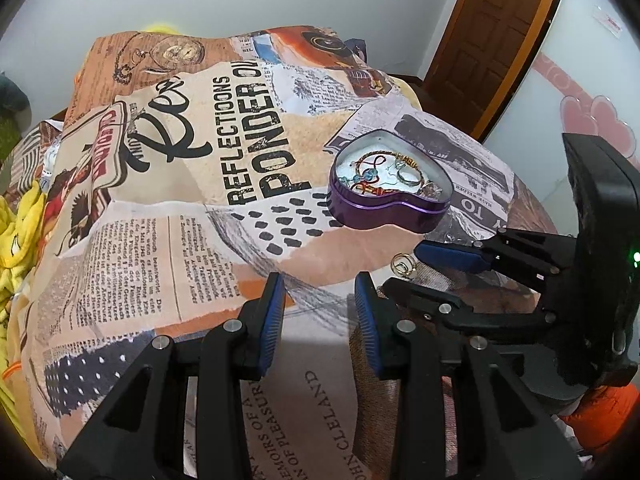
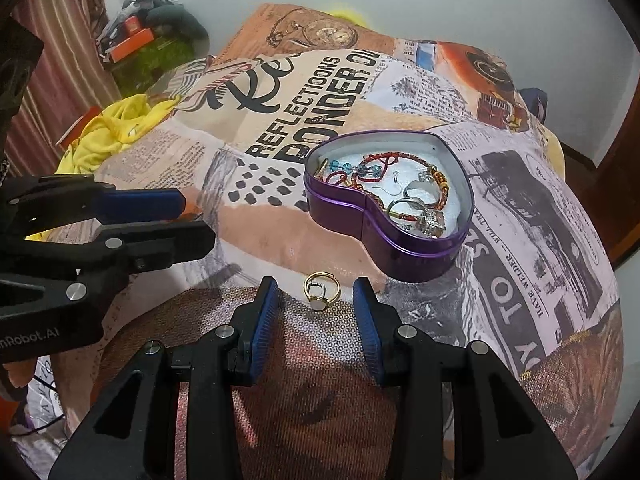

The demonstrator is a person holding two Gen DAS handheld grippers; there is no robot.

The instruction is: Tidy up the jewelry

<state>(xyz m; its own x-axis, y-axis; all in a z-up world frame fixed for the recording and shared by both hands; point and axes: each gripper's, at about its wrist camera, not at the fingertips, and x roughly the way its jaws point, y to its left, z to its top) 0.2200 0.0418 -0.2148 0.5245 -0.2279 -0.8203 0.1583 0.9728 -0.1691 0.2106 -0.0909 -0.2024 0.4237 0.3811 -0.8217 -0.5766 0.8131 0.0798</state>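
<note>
Bedspread (image 2: 248, 240) bears gold ring (image 2: 321, 291); only right view shows it between parted fingers (image 2: 267, 312).

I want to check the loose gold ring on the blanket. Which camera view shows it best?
The right wrist view: the ring lies in the open between the open right gripper's fingers, its band and pale stone clear. In the left wrist view the ring is small, beside the right gripper, which hides part of it.

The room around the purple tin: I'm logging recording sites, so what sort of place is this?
Probably a bedroom at home: the heart-shaped tin sits on a soft printed blanket that looks like bedding, with a wooden door and heaped clothes alongside.
</note>
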